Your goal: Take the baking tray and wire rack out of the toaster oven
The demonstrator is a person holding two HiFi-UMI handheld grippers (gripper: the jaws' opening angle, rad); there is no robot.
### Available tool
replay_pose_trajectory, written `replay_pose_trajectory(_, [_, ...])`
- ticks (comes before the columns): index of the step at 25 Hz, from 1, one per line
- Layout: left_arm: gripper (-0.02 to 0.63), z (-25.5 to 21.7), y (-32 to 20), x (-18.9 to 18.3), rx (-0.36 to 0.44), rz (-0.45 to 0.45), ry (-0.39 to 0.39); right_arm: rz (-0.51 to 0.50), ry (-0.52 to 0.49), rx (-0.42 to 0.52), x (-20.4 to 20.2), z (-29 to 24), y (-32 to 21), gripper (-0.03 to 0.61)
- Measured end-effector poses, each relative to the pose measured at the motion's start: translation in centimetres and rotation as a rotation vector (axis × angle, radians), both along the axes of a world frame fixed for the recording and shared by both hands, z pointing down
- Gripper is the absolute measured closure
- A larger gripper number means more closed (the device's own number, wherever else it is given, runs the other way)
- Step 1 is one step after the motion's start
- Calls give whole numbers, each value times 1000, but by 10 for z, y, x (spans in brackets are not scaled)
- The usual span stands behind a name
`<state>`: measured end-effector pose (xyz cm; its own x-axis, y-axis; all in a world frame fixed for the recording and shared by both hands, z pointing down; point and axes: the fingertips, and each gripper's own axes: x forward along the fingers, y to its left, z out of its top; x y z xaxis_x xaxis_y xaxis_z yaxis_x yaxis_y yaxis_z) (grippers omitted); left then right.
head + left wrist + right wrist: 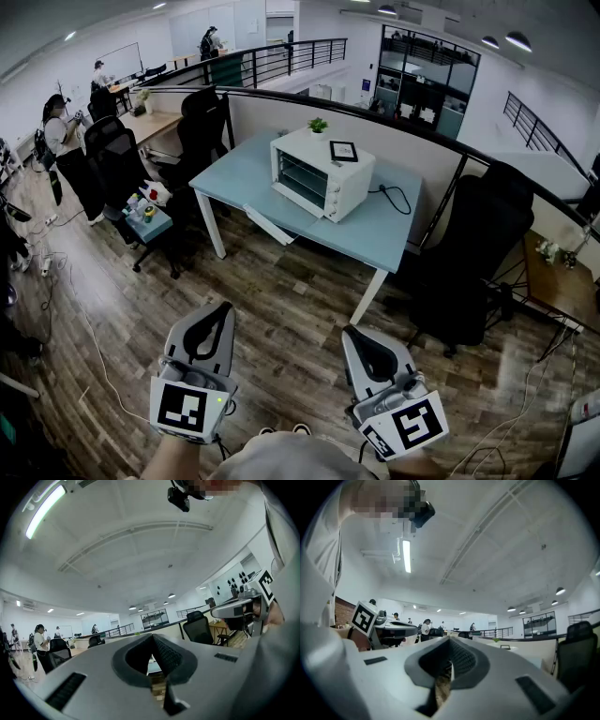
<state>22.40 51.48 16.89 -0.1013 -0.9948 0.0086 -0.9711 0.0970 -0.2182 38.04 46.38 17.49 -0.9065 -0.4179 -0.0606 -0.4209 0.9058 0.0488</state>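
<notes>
Toaster oven (322, 173) sits on blue table (367, 234) (plant (318, 125) behind it).

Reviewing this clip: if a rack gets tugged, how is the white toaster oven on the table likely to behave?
The toaster oven looks boxy and squat, so it probably won't tip. On the smooth blue table it may slide when pulled. Its black cord would likely trail along.
</notes>
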Motion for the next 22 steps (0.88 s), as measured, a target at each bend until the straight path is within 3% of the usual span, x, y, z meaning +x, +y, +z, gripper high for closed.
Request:
replay_pose_trajectory(6, [611, 1, -7, 7, 4, -6, -5, -36, -62, -86, 7, 3, -9, 575])
replay_pose_trajectory(15, [609, 13, -2, 9, 19, -73, 29, -27, -53, -109, 14, 26, -20, 575])
replay_pose_trajectory(16, [563, 13, -2, 8, 32, -79, 34, -17, -61, -115, 14, 28, -23, 569])
replay_pose_trajectory(17, [387, 12, -3, 6, 44, -88, 35, -6, -71, -122, 14, 30, -27, 418])
replay_pose_trajectory(18, [298, 11, -4, 3, 55, -100, 35, 7, -79, -128, 13, 30, -31, 265])
replay_pose_trajectory(20, [242, 12, -5, -3, 66, -126, 38, 31, -88, -132, 13, 31, -38, 201])
replay_pose_trajectory(22, [239, 14, -6, -7, 62, -142, 42, 39, -89, -128, 13, 33, -44, 189])
